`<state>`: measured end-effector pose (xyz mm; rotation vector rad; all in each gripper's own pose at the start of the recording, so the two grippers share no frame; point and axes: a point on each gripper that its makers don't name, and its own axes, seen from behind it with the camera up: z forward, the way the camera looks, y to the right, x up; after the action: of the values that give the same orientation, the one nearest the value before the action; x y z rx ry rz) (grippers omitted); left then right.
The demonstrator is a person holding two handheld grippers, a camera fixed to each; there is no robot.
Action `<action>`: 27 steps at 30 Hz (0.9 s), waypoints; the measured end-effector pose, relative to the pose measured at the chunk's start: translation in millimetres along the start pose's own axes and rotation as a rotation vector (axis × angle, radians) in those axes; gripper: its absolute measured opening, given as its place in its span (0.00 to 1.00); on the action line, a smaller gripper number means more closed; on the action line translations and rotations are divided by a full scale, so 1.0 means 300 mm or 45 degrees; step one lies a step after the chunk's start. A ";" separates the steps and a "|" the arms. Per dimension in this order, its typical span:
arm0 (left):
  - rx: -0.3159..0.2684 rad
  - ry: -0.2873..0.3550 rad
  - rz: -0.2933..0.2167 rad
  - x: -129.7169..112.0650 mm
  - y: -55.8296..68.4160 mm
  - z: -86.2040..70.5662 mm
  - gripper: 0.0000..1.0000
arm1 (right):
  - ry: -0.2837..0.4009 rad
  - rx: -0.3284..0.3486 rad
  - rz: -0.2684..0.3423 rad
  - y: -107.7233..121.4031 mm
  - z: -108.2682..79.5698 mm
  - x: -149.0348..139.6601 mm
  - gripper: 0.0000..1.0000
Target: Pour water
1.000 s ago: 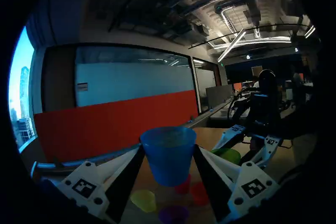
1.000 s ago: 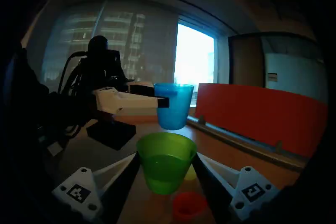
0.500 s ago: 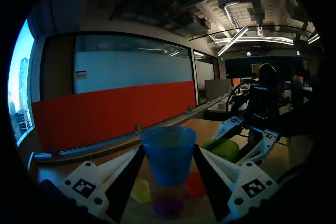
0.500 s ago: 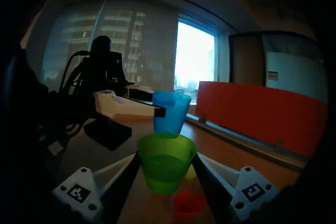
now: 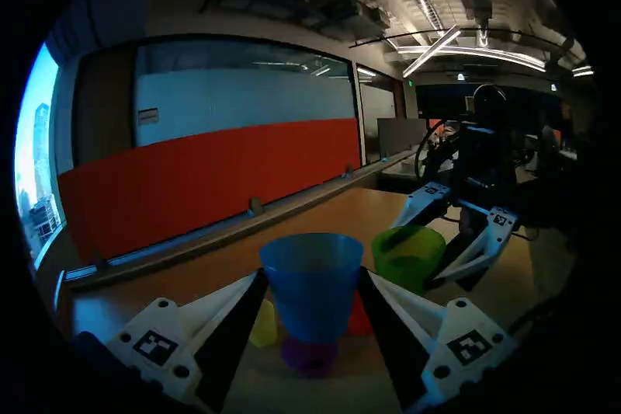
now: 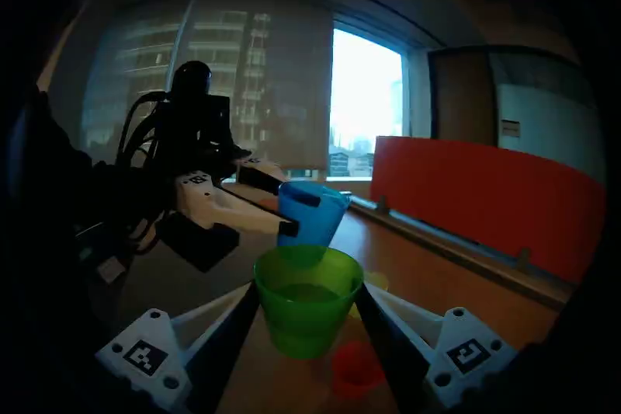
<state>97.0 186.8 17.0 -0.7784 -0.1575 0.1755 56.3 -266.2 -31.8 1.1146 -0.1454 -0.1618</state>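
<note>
Blue cup (image 5: 312, 290) clamped between both fingers of left gripper (image 5: 311, 278), held over wooden table (image 5: 334, 216). Long axis near vertical, mouth up; in right gripper view it leans slightly. Green cup (image 6: 308, 313) upright, mouth up, pinched on both sides by right gripper (image 6: 308, 293), water low inside. Blue base hidden behind green rim; contact unclear. Yellow cup (image 5: 264, 325), purple cup (image 5: 309, 356), red cup (image 6: 353, 367) on table, partly hidden. Red partition (image 5: 202, 173) bounds far edge.
</note>
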 end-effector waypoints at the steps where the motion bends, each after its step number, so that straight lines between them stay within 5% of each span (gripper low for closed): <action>1: -0.003 -0.012 0.004 -0.011 0.002 -0.002 0.84 | -0.008 0.004 0.001 -0.002 -0.001 -0.006 0.89; 27: -0.068 -0.239 0.019 -0.248 0.074 -0.052 0.84 | -0.132 0.049 0.019 -0.019 -0.026 -0.120 0.89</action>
<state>25.6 175.7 -15.5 -0.8162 -0.3356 0.2592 22.4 -254.5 -41.5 1.1436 -0.2498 -0.2042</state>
